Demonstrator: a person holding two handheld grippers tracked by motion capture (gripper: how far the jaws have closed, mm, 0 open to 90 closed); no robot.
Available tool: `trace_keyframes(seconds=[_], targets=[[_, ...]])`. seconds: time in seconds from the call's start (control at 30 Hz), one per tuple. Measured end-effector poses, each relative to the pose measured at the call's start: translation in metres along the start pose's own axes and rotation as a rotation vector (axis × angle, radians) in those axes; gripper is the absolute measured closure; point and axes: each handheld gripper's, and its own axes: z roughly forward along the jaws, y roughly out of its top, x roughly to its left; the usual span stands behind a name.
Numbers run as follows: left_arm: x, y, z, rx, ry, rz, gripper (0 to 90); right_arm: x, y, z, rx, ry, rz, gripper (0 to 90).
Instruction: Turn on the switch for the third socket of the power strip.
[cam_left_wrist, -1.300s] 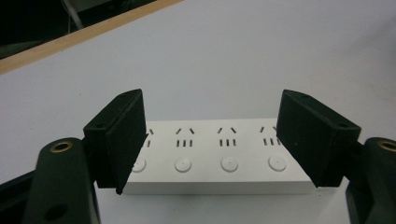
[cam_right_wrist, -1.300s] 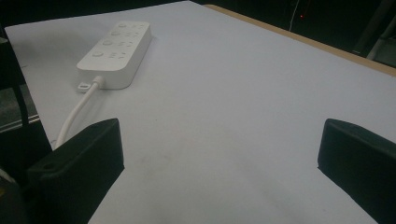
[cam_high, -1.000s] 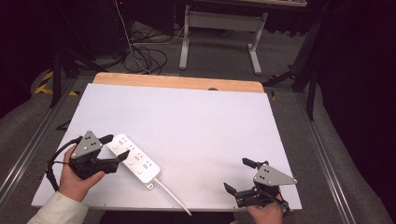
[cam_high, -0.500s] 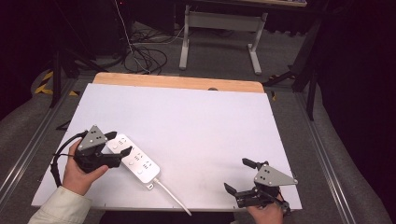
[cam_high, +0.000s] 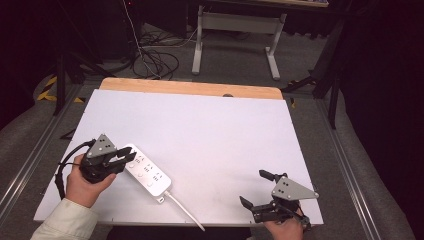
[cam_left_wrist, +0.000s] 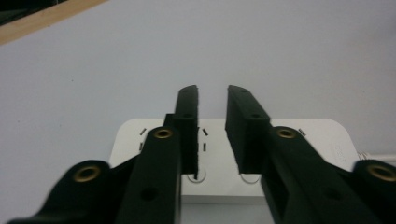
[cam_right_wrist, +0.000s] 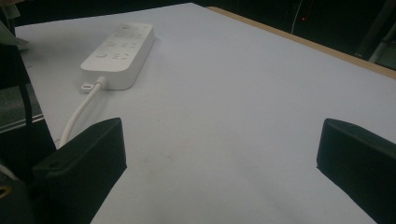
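Note:
A white power strip lies flat near the front left of the white table, and its white cord runs off the front edge. My left gripper hovers over the strip's near-left end, jaws pointing right. In the left gripper view its jaws stand only a narrow gap apart above the strip's sockets, with nothing between them. My right gripper rests at the front right, wide open and empty. In the right gripper view the strip lies far off to the left.
A wooden strip borders the table's far edge. Metal rails run along both sides. On the floor beyond lie black cables and the legs of a grey stand.
My left gripper has edged forward and to the right, further over the power strip's end. The strip and my right gripper have stayed put.

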Motion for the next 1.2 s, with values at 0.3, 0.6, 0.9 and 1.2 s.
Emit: trace_keyframes(seconds=[0.3,0.6,0.9,1.2], targets=[[0.008,-0.002,0.013,0.102,0.016,-0.017,89.8,0.001,0.000,0.000,-0.004,0.002,-0.007,1.9],[0.013,-0.002,0.024,0.187,0.004,-0.070,89.9,0.001,0.000,0.000,0.000,0.003,-0.009,1.9],[0.014,-0.002,0.033,0.261,-0.023,-0.083,89.9,0.001,0.000,0.000,-0.001,0.006,-0.009,1.9],[0.013,-0.002,0.038,0.329,-0.015,-0.071,89.9,0.001,0.000,0.000,-0.001,0.007,-0.009,1.9]])
